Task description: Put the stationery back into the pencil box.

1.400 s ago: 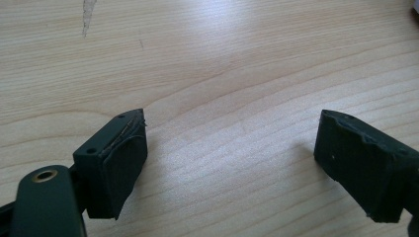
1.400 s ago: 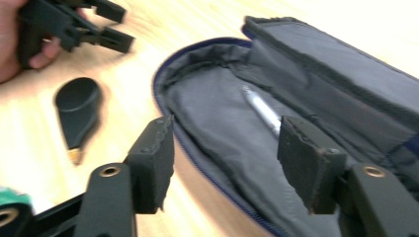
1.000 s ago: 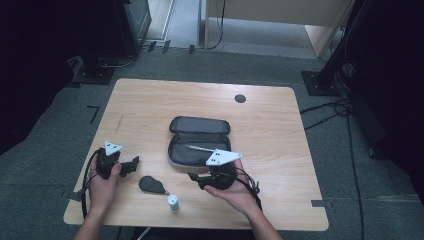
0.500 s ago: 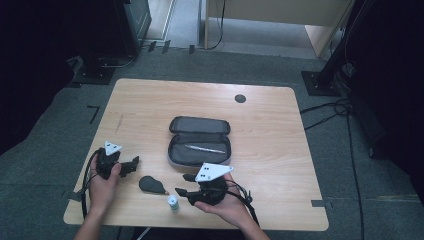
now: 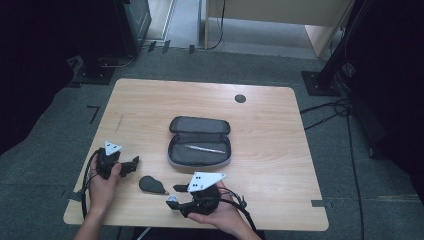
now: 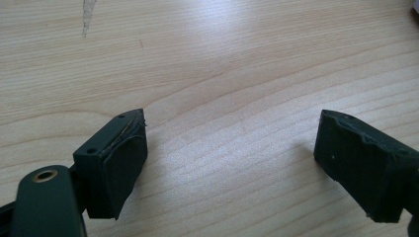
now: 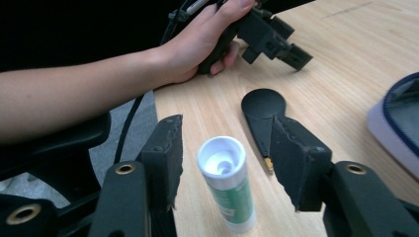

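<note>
A small tube (image 7: 225, 182) with a white cap and green label stands upright on the wooden table (image 5: 270, 125) near its front edge. My right gripper (image 7: 227, 148) is open with one jaw on each side of the tube (image 5: 172, 201), and neither jaw presses on it. From above, the right gripper (image 5: 176, 197) points left. My left gripper (image 6: 232, 143) is open over bare wood at the front left (image 5: 131, 165). An open grey pencil case (image 5: 200, 142) lies mid-table with a pen (image 5: 205, 148) inside.
A flat black teardrop-shaped piece (image 5: 151, 185) lies between the two grippers, just beyond the tube (image 7: 262, 111). The left hand and its gripper (image 7: 276, 42) rest farther off. A dark round grommet (image 5: 240, 98) sits at the table's back.
My right gripper has moved from beside the pencil case to the front left and now has its jaws on either side of the tube. The left gripper has stayed put.
</note>
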{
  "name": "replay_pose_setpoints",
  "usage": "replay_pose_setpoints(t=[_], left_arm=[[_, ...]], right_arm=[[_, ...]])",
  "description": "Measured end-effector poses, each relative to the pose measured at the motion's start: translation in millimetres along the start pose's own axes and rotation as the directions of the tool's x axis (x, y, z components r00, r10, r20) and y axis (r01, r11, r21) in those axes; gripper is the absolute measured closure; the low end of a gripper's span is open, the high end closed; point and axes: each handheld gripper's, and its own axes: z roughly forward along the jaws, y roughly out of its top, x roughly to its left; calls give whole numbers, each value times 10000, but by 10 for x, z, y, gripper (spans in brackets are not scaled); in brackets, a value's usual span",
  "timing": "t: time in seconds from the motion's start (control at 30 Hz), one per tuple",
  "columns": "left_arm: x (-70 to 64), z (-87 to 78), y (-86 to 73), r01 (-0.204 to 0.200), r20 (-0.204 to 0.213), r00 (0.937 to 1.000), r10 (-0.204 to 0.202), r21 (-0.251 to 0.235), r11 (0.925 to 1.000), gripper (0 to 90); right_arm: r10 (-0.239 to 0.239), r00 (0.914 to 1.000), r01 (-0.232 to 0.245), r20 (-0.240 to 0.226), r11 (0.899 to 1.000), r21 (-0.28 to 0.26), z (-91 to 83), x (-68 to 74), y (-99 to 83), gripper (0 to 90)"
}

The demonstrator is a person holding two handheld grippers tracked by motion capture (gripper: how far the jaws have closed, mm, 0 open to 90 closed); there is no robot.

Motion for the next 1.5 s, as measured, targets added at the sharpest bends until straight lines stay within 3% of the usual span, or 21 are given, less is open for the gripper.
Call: replay_pose_setpoints(t=[0.2,0.37,0.43,0.93,1.5], left_arm=[[0,-1,0,1,8,10000,-1,6,10000,136],[0,0,0,4,2,10000,-4,-1,10000,136],[0,0,0,-1,-1,10000,1,-2,10000,136],[0,0,0,-2,2,10000,2,4,10000,136],[-1,-1,0,5,5,10000,-5,2,10000,135]], right_arm=[[-291,9991,276,322,9986,453,120,28,-65,485],[-812,9922,744,946,9945,733,178,74,-123,641],[-831,9896,752,1173,9947,696,173,76,-125,657],[-270,9857,249,1661,9996,146,-26,-41,-51,661],[188,9666,-32,2554,9981,-613,-391,-275,63,660]])
